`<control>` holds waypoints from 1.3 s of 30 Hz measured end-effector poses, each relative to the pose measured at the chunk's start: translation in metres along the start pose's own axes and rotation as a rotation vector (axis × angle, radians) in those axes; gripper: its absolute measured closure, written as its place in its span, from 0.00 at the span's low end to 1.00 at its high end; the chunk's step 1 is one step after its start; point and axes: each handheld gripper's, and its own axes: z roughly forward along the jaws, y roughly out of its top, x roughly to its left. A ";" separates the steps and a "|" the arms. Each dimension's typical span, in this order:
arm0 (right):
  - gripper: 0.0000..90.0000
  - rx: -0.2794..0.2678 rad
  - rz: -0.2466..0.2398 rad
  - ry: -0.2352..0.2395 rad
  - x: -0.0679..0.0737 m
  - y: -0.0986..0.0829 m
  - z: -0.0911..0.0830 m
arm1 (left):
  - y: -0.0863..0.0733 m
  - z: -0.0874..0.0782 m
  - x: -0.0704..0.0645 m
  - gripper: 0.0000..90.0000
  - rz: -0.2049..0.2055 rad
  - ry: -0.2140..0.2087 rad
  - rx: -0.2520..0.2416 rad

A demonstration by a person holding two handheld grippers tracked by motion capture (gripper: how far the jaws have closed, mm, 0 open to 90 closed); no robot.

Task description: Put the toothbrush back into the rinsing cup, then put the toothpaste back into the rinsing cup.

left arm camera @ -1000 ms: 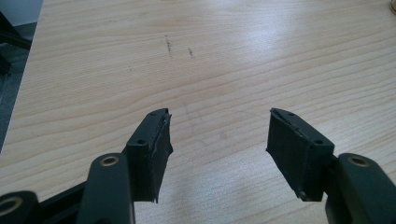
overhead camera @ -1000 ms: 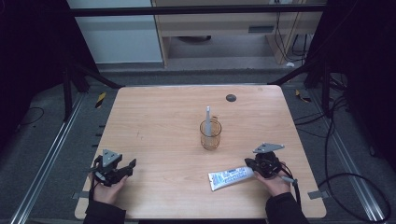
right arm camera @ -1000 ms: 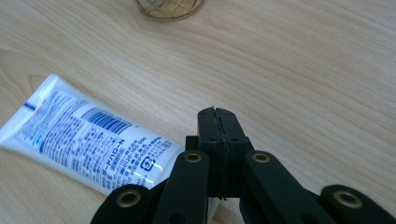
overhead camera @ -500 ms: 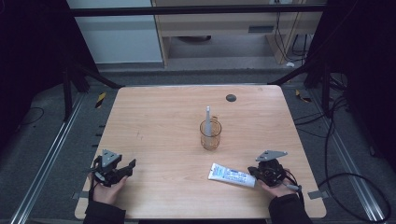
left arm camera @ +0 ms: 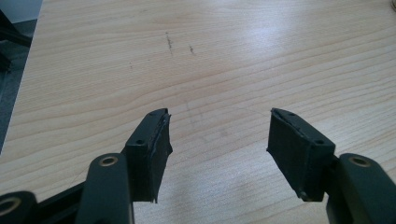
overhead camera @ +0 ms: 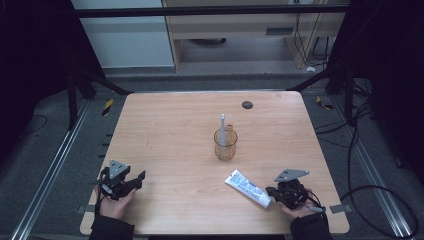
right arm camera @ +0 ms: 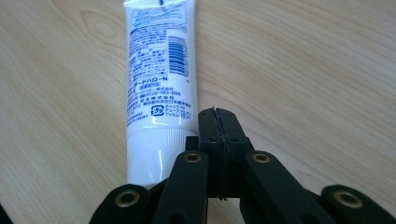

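A white toothpaste tube (overhead camera: 248,188) lies flat on the wooden table (overhead camera: 175,130) near the front right, cap end toward my right gripper (overhead camera: 272,192). In the right gripper view the tube (right arm camera: 159,84) lies just left of my right gripper (right arm camera: 218,114). Its jaws are pressed together with nothing between them, and the cap sits against the left jaw's side. My left gripper (overhead camera: 140,177) rests at the front left. Seen in the left gripper view, the left gripper (left arm camera: 219,126) is open over bare wood.
A clear amber glass (overhead camera: 225,144) stands at the table's middle with a white stick-like item (overhead camera: 222,125) upright in it. A small black round disc (overhead camera: 247,104) lies near the far edge. Cables (overhead camera: 350,145) and metal rails run around the table.
My right gripper has moved toward the table's near edge. The tube's cap end has swung with it, so the tube now lies diagonally. The left gripper has stayed put.
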 end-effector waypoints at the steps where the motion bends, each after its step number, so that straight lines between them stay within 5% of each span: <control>1: 1.00 0.000 -0.007 0.002 0.001 0.000 0.000 | 0.000 0.000 0.000 0.42 0.000 0.000 0.000; 9: 0.98 0.011 -0.004 -0.007 0.003 0.000 -0.001 | 0.000 0.001 0.000 0.42 0.002 -0.003 0.004; 21: 0.83 -0.060 0.035 -0.077 -0.007 0.009 -0.015 | 0.000 0.003 0.000 0.42 0.006 -0.013 0.006; 39: 0.65 -0.096 0.018 -0.071 0.002 0.043 -0.025 | 0.000 0.005 0.000 0.42 0.011 -0.016 0.020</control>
